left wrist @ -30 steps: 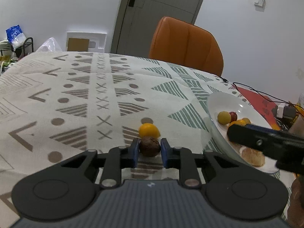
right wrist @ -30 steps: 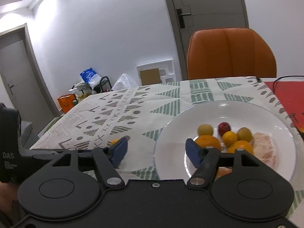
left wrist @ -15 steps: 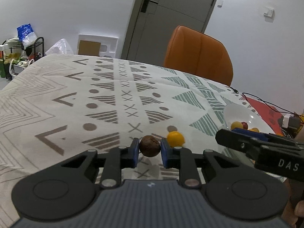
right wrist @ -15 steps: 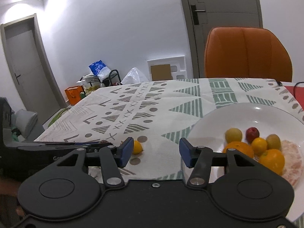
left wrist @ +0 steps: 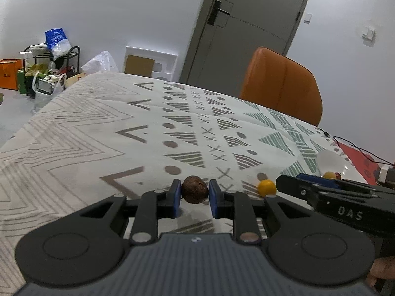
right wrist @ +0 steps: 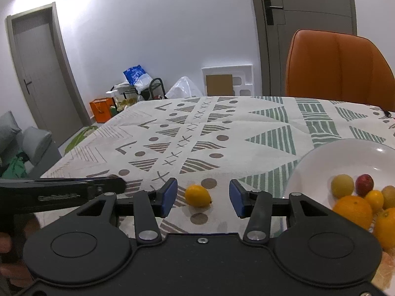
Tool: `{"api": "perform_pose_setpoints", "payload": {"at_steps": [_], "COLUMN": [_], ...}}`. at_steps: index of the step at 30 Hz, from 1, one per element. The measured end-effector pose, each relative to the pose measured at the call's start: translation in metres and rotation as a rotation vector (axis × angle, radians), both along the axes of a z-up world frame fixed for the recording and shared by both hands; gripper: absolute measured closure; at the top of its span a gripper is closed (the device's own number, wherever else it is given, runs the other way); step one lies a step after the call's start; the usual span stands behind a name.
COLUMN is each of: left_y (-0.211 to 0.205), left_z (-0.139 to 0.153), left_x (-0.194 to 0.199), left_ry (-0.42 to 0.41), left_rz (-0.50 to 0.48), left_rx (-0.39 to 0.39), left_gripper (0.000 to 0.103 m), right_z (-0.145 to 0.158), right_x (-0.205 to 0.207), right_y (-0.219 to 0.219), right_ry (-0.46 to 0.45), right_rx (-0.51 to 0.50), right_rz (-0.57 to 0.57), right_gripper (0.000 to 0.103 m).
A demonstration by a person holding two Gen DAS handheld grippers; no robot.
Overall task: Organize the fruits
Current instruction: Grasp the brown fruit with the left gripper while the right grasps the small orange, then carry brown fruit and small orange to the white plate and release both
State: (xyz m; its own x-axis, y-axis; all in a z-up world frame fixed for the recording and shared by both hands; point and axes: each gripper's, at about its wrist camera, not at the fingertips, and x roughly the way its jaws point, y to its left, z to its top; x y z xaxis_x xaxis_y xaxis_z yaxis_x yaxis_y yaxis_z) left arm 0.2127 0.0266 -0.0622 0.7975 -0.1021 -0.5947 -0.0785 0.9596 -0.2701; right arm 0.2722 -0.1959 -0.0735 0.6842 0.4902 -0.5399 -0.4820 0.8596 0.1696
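Tablecloth [right wrist: 246, 128]: right gripper [right wrist: 203, 198] now frames lemon [right wrist: 198, 195].

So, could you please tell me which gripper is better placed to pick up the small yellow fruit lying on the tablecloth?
The right gripper: it is open, and the yellow fruit lies just ahead between its fingers. The left gripper is shut on a brown fruit.

Your counter [right wrist: 246, 123] wears a cloth [left wrist: 74, 148] patterned with triangles, dots and crosses. On it you have a small yellow fruit [right wrist: 198, 195] lying alone, and near it a white plate [right wrist: 345, 153] holding several fruits.
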Motion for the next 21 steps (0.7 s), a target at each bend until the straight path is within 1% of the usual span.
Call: {"api": "perform_pose_setpoints", "payload": {"at_steps": [4, 7, 8, 9, 10, 13, 21], "left_y": [0.013, 0.019, 0.021, 0.022, 0.025, 0.027, 0.022], "left_z": [0.002, 0.003, 0.003, 0.003, 0.004, 0.005, 0.009], "left_x": [-0.006, -0.010, -0.011, -0.012, -0.014, -0.017, -0.021], "left_ry": [-0.010, -0.015, -0.015, -0.016, -0.018, -0.024, -0.036], "left_rz": [0.023, 0.036, 0.040, 0.043, 0.045, 0.047, 0.035], "left_rx": [-0.015, -0.016, -0.020, -0.023, -0.027, -0.029, -0.027], "left_gripper": [0.081, 0.081, 0.081, 0.081, 0.081, 0.081, 0.081], "right_z": [-0.004, -0.011, -0.014, -0.015, -0.017, -0.016, -0.003], "right_x": [0.004, 0.006, 0.006, 0.008, 0.008, 0.000, -0.012], "right_y": [0.012, 0.022, 0.025, 0.026, 0.028, 0.029, 0.021], "right_ry": [0.000, -0.006, -0.001, 0.010, 0.024, 0.015, -0.007], "right_rx": [-0.032, -0.085, -0.097, -0.103, -0.109, -0.114, -0.077], "right_rz": [0.007, 0.025, 0.029, 0.033, 0.034, 0.039, 0.020], "right_gripper": [0.056, 0.058, 0.062, 0.074, 0.080, 0.080, 0.080]}}
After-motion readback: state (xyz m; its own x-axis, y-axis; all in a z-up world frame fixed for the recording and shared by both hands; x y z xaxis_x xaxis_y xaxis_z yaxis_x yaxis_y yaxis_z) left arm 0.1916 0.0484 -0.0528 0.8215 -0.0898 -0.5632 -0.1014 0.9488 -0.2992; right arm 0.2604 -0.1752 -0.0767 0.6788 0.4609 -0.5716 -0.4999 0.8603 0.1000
